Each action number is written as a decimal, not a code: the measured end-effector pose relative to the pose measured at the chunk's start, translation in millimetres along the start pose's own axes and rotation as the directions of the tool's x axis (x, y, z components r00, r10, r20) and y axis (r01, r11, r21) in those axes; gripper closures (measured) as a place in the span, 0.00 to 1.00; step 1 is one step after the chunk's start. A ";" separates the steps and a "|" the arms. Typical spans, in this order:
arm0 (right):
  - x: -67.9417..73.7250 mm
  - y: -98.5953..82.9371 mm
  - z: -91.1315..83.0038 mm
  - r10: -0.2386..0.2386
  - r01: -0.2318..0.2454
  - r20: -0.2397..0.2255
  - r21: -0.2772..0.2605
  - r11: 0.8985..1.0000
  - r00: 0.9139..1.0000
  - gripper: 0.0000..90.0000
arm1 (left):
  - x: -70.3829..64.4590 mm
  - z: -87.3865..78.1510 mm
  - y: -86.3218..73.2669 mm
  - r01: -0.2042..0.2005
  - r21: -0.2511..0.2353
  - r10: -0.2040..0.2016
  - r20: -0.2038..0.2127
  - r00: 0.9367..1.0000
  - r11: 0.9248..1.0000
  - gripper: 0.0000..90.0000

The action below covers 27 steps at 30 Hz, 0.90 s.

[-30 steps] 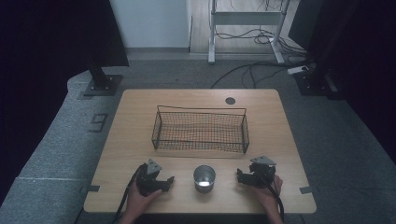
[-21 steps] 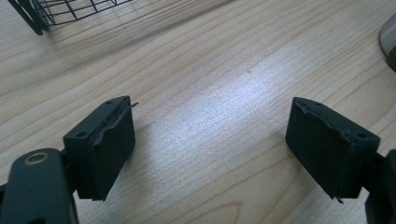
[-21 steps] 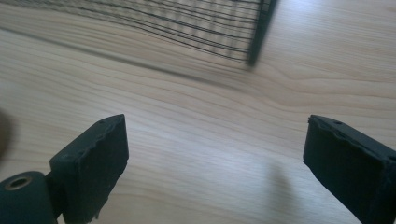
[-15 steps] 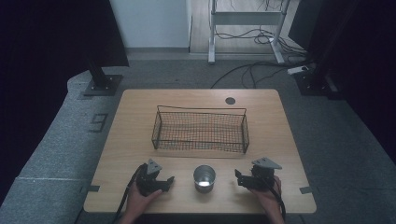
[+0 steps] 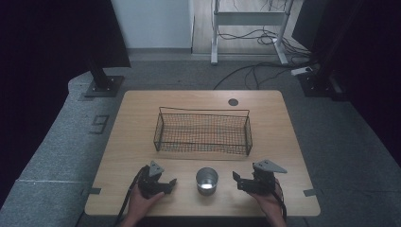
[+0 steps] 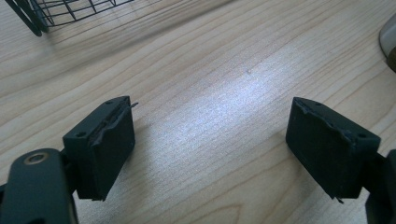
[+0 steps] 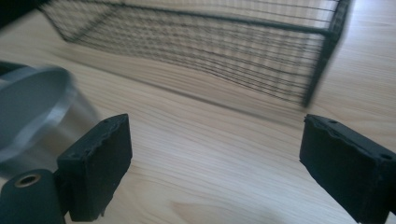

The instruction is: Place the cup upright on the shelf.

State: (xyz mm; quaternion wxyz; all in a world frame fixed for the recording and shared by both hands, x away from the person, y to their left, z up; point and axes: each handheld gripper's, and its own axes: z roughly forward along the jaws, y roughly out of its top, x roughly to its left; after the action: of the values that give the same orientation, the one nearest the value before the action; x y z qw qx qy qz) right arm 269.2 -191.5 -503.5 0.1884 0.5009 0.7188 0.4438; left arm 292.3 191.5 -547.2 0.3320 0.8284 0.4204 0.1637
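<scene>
A small round metal cup (image 5: 207,180) stands upright near the front edge of the light wooden tabletop (image 5: 137,123), about midway along it, open mouth up. It sits between the two hand-held tools: the left tongs (image 5: 171,183) lie to its left and the right tongs (image 5: 235,179) to its right, both pointing inward at it — the cup is apart from each, and the right tongs look slightly nearer. Being round and upright, the cup has no long axis to line up with; a grasp would simply close across its wall from the side.

Both tongs stand wide open and hold nothing. In the left gripper view the cup's rim (image 6: 388,35) only clips the right edge, well off the line between the jaws, with bare wood ahead. In the right gripper view the cup (image 7: 35,109) is large and blurred just beside the left jaw, not yet between the two — my reading is that the right hand is the likelier to take it.

Behind the cup, toward the tabletop's middle, stands a black rectangular wire basket (image 5: 203,131), empty, its long side parallel to the front edge.
</scene>
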 end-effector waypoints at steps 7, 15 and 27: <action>19.2 14.0 -5.9 -0.028 0.026 -0.041 -0.047 0.999 0.999 0.10 | -0.1 0.0 0.0 0.001 0.000 -0.001 -0.001 1.000 1.000 0.17; 32.4 17.2 -6.8 -0.062 0.059 -0.070 -0.044 0.997 0.996 0.10 | -0.2 0.1 0.0 0.002 -0.001 -0.002 -0.001 1.000 1.000 0.17; 57.3 20.8 -3.7 -0.114 0.109 -0.131 -0.044 0.993 0.985 0.11 | -0.1 0.0 0.0 0.000 0.000 0.000 -0.001 1.000 1.000 0.17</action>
State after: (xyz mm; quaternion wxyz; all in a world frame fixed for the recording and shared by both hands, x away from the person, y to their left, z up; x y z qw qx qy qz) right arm 253.6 -140.2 -474.4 0.1737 0.4257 0.7484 0.4781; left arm 292.3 191.4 -547.2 0.3317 0.8285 0.4203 0.1641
